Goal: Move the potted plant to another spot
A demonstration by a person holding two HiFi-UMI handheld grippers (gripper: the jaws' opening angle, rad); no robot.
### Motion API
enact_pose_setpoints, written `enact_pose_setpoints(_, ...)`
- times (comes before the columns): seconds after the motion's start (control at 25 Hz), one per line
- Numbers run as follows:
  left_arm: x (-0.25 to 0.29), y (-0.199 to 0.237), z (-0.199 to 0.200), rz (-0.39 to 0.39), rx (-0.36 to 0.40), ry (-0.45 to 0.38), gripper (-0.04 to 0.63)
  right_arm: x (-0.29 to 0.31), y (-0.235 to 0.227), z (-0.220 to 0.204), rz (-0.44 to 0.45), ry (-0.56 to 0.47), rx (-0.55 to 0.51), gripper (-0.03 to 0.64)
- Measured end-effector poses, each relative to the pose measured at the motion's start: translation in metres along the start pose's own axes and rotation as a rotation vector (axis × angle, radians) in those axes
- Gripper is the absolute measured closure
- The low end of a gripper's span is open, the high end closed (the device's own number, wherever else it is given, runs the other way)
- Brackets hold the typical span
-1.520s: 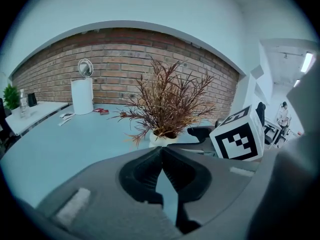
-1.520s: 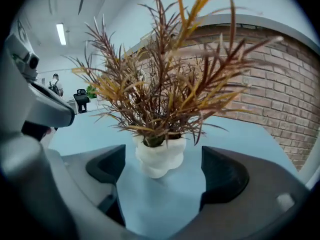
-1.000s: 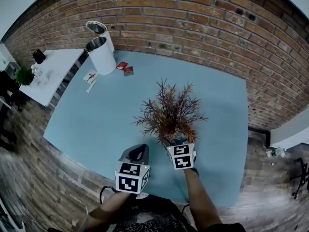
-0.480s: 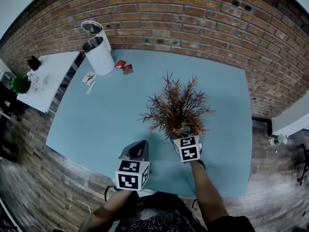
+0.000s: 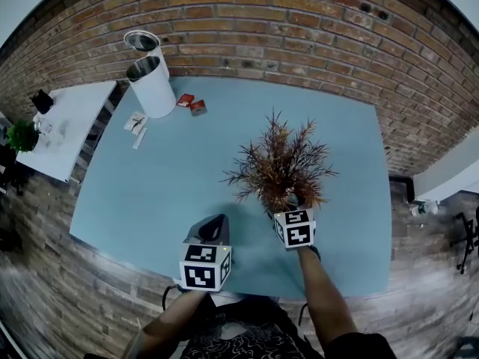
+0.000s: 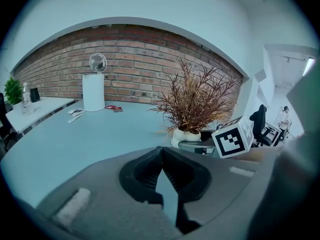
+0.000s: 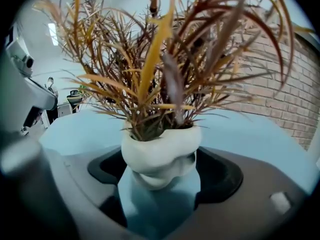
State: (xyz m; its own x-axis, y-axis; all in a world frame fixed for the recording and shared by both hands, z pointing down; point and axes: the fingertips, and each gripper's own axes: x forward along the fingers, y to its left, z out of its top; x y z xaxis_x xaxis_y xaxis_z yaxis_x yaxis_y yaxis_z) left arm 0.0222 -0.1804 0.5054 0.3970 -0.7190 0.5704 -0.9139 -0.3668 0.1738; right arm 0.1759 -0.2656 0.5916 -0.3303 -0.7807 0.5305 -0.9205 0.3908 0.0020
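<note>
Potted plant, blue table, brick wall

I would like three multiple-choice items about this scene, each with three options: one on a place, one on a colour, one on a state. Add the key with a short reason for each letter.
1. Where do the red packets lie?
A. on the table, beside the white bin near the brick wall
B. on the floor
C. on a chair

2. What colour is the pot of the potted plant?
A. black
B. white
C. red

3. How do the jaws of the left hand-held gripper stand?
A. wide apart
B. closed on a sheet of paper
C. together, with nothing between them

Key:
1 A: the head view shows them next to the bin, close to the wall.
2 B: the right gripper view shows a white pot under red-brown leaves.
3 C: the left gripper view shows the jaws meeting, empty.
</note>
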Motion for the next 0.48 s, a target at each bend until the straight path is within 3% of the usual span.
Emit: enact_pose_setpoints(0.48,0.000,0.045,0.006,-0.007,-0.001,-0.008,0.601,0.013,0.035,0.008,-0.002,0.014,-0.001,0.189)
